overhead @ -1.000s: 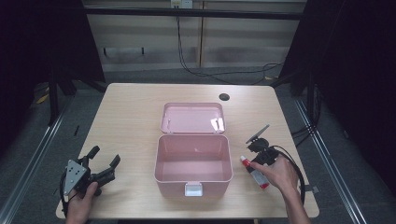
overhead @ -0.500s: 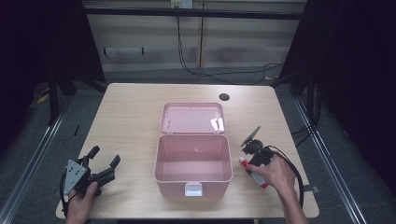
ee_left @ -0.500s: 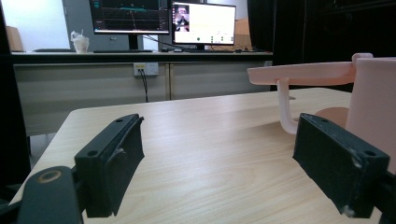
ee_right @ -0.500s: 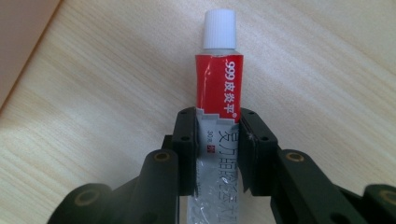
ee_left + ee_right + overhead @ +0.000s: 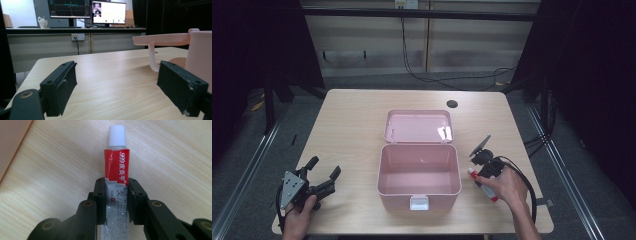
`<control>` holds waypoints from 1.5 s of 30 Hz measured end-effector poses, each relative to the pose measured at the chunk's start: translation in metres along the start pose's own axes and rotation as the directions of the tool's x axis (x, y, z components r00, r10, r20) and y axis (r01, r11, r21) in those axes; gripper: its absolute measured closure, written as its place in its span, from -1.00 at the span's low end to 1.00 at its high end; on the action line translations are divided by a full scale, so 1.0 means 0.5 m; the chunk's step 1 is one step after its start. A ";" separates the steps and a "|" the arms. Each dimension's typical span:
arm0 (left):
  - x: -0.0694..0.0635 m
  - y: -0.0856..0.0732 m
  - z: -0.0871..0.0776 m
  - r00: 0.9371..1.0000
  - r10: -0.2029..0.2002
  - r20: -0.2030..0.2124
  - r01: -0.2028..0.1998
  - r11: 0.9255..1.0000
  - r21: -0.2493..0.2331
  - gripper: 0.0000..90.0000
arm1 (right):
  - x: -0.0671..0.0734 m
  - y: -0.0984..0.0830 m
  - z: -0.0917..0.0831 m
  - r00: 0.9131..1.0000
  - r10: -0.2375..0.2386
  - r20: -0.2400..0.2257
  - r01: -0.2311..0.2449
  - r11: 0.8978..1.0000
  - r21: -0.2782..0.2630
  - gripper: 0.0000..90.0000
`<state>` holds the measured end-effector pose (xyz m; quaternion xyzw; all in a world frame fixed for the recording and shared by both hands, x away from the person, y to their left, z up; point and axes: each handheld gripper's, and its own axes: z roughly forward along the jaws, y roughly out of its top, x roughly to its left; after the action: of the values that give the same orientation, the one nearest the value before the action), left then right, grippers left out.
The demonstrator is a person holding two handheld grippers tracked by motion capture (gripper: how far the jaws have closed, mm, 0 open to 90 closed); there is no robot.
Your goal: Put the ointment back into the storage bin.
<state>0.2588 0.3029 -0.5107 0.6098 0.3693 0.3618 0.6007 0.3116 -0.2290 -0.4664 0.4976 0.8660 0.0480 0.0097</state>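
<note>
Since the earlier frame my right claw (image 5: 116, 202) has closed, now grasping the ointment tube (image 5: 116, 170) right of the pink box (image 5: 419, 172); light, soft, so I hold mid-body. Left claw (image 5: 120, 87) rests released.

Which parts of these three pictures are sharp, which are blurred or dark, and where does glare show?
High view: the table is evenly lit, the surroundings nearly black, with a bright glint on the lid of the box. Left gripper view: the near jaws are soft, the monitors glow bright. Right gripper view: the tube is sharp, with sheen on its lower foil part.
</note>
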 end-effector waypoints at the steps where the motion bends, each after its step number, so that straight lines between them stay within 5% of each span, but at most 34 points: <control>1: 0.000 0.000 0.000 1.000 0.000 0.000 0.000 1.000 0.000 -0.65 | -0.002 -0.001 0.000 1.000 -0.002 -0.005 0.002 1.000 -0.003 0.60; 22: 0.000 0.000 0.000 1.000 0.000 0.001 0.000 1.000 0.000 -0.65 | -0.011 -0.026 -0.031 0.998 0.033 -0.060 -0.038 0.995 -0.087 0.60; 45: 0.000 0.000 0.000 1.000 0.000 0.001 0.000 1.000 0.000 -0.65 | -0.005 -0.034 -0.075 0.995 -0.015 -0.104 0.004 0.994 -0.110 0.60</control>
<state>0.2588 0.3029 -0.5107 0.6099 0.3689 0.3615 0.6010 0.2960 -0.2422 -0.4306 0.4889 0.8638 0.1215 -0.0079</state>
